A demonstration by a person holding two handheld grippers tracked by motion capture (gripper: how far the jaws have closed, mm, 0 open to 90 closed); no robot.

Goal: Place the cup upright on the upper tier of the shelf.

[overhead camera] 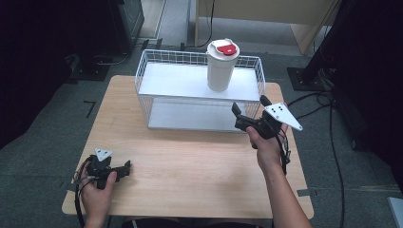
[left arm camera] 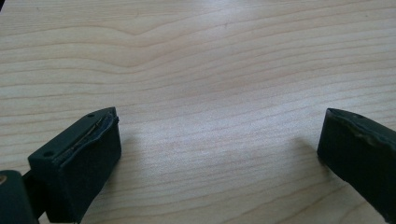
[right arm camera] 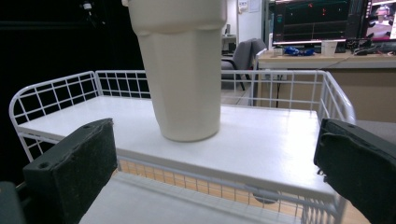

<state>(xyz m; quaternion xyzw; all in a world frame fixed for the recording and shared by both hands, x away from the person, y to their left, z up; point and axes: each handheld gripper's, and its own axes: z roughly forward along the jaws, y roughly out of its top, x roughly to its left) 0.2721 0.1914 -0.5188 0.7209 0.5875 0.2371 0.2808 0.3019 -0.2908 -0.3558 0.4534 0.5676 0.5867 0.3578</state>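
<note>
A white tumbler (overhead camera: 222,65) with a red-and-white lid is seen upright on the top shelf of a wire rack (overhead camera: 157,64), just ahead of the spread jaws of the right gripper (overhead camera: 249,105); the left gripper (left arm camera: 217,149) is held open over bare table (left arm camera: 210,70).

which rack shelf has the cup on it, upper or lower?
The upper shelf: the white cup with the red lid stands upright on it. The lower shelf is bare.
</note>
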